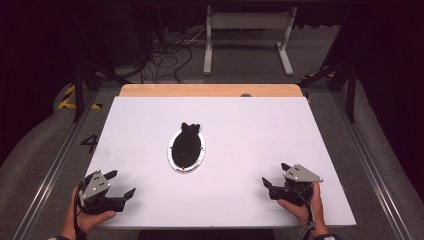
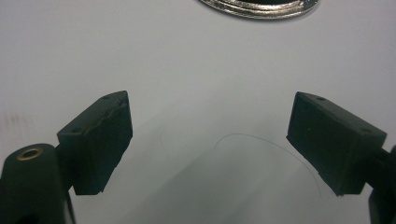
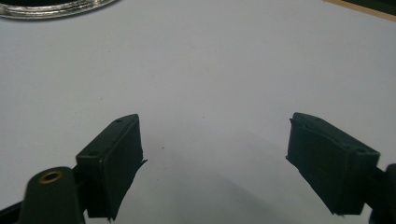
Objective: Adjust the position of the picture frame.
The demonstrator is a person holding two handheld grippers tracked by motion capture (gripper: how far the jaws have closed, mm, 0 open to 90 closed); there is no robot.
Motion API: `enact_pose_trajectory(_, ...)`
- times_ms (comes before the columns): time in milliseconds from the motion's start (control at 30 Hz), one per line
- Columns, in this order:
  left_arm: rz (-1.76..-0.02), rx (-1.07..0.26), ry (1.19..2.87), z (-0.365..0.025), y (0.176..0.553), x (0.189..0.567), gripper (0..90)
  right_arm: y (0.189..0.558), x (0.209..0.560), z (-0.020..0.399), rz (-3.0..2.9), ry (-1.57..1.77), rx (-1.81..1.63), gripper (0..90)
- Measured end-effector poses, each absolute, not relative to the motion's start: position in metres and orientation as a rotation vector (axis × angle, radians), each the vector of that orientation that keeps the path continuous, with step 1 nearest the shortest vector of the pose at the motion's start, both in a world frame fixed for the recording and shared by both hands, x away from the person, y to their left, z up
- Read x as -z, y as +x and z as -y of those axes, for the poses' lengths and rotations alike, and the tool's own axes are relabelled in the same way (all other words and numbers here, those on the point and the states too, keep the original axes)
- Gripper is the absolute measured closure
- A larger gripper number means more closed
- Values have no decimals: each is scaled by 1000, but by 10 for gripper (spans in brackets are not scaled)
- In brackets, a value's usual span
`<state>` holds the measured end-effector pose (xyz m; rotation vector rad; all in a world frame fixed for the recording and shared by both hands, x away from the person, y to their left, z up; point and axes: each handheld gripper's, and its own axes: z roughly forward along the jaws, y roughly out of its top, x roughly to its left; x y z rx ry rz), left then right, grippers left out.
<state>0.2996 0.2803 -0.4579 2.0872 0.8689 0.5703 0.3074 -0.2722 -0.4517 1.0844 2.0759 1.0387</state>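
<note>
showing black obj (image 1: 187, 142) on oval tray (image 1: 172, 162): high view; tongs views just rim.

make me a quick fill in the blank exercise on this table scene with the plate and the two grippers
1. The black cloth item lies on an oval silver-rimmed ____ at the middle of the white table.
2. The left gripper has its jaws ____, nothing between them.
3. The right gripper sits near the table's ____ edge, by the person's hand.
4. The far edge of the table shows a strip of bare ____.

Missing words: plate; open; near; wood
</note>
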Motion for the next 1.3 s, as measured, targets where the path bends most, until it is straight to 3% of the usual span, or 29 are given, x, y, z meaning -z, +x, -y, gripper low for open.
enact_pose_trajectory(33, -854, -571, 2092, -277, 303, 457, 150, 312, 451, 272, -2075, 1089, -1042, 229)
enact_pose_trajectory(400, -831, -572, 2092, -261, 337, 450, 204, 331, 445, 265, -2061, 1087, -1069, 305)
enact_pose_trajectory(600, -846, -559, 2112, -253, 353, 445, 373, 347, 444, 255, -2055, 1085, -1045, 424)
enact_pose_trajectory(700, -837, -534, 2109, -251, 364, 443, 520, 352, 444, 252, -2074, 1079, -1046, 490)
enact_pose_trajectory(833, -832, -491, 2114, -250, 380, 440, 590, 366, 444, 243, -2123, 1095, -1065, 676)
enact_pose_trajectory(1033, -822, -464, 2139, -240, 400, 439, 826, 383, 442, 223, -2177, 1092, -1072, 845)
enact_pose_trajectory(1133, -824, -445, 2164, -234, 410, 437, 838, 391, 439, 212, -2209, 1087, -1073, 900)
enact_pose_trajectory(1300, -848, -433, 2182, -223, 425, 440, 854, 400, 437, 195, -2234, 1061, -1093, 900)
